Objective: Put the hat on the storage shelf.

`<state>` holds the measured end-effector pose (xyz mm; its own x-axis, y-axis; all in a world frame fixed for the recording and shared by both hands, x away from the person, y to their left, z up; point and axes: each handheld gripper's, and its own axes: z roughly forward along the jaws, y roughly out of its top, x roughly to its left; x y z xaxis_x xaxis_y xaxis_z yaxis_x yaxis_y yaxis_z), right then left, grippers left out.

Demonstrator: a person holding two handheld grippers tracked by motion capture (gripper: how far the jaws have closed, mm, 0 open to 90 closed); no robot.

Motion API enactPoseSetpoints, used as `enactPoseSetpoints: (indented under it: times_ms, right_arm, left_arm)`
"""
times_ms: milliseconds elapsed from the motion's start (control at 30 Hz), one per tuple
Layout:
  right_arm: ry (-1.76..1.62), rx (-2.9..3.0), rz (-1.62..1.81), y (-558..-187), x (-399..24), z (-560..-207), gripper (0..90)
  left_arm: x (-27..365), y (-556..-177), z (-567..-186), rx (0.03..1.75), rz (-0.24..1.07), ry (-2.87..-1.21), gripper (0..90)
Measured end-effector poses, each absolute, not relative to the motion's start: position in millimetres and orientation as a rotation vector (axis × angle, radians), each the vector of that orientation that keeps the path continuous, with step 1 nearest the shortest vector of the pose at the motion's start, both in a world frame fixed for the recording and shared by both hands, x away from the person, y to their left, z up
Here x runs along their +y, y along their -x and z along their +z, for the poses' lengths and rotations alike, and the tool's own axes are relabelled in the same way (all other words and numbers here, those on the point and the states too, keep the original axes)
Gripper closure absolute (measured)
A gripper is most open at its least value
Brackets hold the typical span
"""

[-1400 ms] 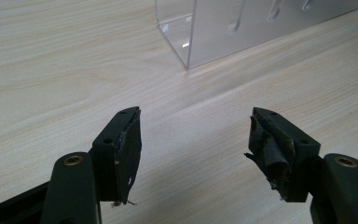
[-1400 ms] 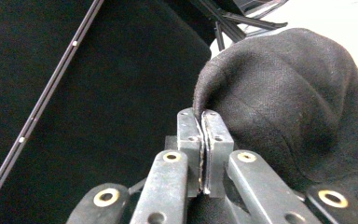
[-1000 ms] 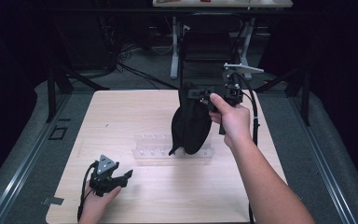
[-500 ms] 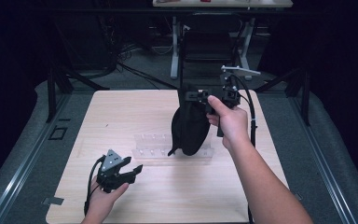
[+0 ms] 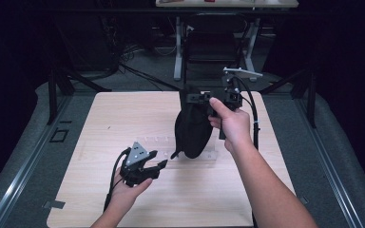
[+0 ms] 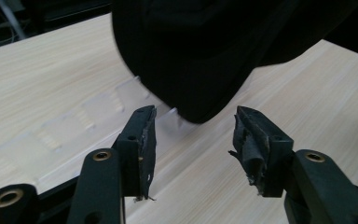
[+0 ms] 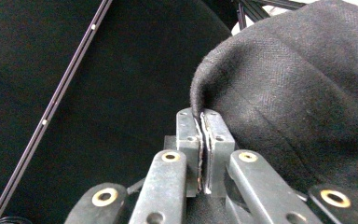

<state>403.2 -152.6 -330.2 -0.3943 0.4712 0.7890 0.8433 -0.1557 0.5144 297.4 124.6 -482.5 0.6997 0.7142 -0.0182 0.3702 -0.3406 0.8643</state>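
The right hand-held gripper (image 5: 193, 97) was raised over the far middle of the table (image 5: 100, 123), its jaws pressed together on the top edge of a black cloth bag (image 5: 192, 133). In the right gripper view the fabric fold (image 7: 200, 100) ran straight down between the two closed pads. The bag hung from that grip, and its lower end reached a clear plastic tray (image 5: 164, 145) lying flat on the table; whether the cloth actually touched the tray was hard to tell. The left hand-held gripper (image 5: 159, 165) sat lower and nearer the person, pointed toward the bag's bottom. Its jaws had just been closing but stood apart with nothing between them. In the left gripper view the bag (image 6: 196, 56) hung just beyond the fingertips (image 6: 144, 130), above the tray's compartments (image 6: 88, 116).
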Motion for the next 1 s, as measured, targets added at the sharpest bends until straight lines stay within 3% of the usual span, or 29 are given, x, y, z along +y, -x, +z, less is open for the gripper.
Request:
enactPoseSetpoints:
  times_ms: [267,667,1000]
  right_arm:
    - [1.49,-1.778,-1.567,-403,-153,-330,87.3]
    - [1.481,-1.783,-1.566,-402,-152,-330,87.1]
    - [1.457,-1.792,-1.574,-397,-148,-326,82.3]
  left_arm:
    - [101,-297,-473,0.763,0.481,-1.992,56.4]
    - [89,-300,-477,0.736,0.54,-2.031,79.2]
    - [95,-300,-480,0.724,0.534,-2.035,82.3]
